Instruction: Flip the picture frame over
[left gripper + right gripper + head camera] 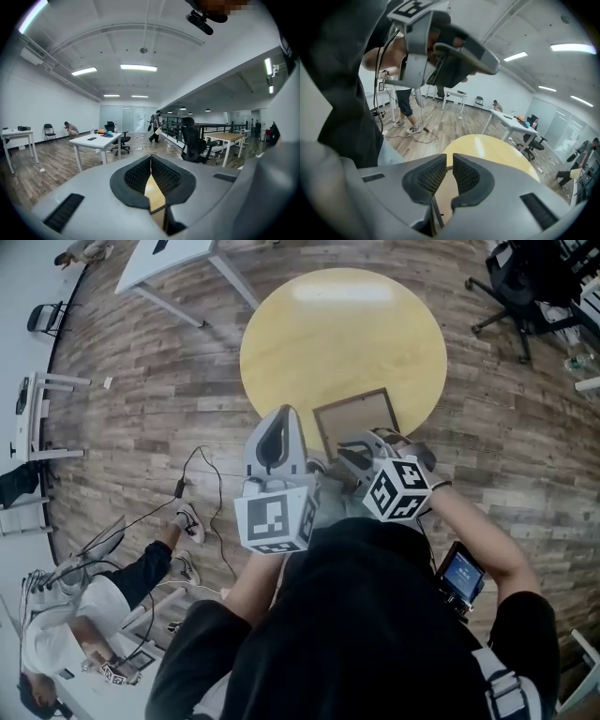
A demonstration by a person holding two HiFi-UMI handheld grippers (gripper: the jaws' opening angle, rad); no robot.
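The picture frame (356,418), brown-edged with a tan middle, lies flat near the front edge of the round yellow table (342,334). My right gripper (361,448) hovers just over the frame's near side with its jaws shut and nothing between them. In the right gripper view (449,161) the table (487,150) lies ahead and a dark frame edge (436,213) shows below the pads. My left gripper (279,423) stands at the table's front left rim, left of the frame. Its jaws (151,159) meet at the tips, empty. It also shows overhead as the left gripper (454,51).
A person crouches on the wood floor at lower left (84,606), with cables (202,484) trailing toward the table. A white table (169,259) and an office chair (520,277) stand beyond. More desks, chairs and people fill the room (98,140).
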